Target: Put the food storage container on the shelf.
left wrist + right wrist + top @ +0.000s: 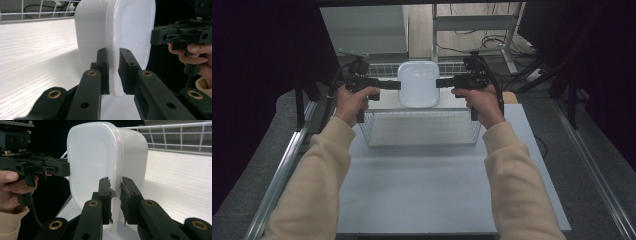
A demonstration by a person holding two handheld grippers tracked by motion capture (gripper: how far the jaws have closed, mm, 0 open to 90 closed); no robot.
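Note:
A white plastic tub [418, 82] with rounded corners hangs above the back of a wire basket [422, 131], one broad face turned up to the high view. My left gripper [398, 85] is shut on its left rim and my right gripper [439, 83] on its right rim. In the left gripper view the jaws [113, 53] pinch the thin rim of the tub [130, 30], with the right gripper [175, 35] beyond it. Seen from the right gripper, the jaws [115, 182] clamp the opposite rim of the tub [92, 157], and the left gripper [45, 167] is behind.
The wire basket stands on a pale grey mat [427, 195] and has a white wood-grain floor [37, 50]. Metal rails [282, 170] run along both table sides. A metal shelf frame [472, 22] and floor cables [492, 42] lie behind.

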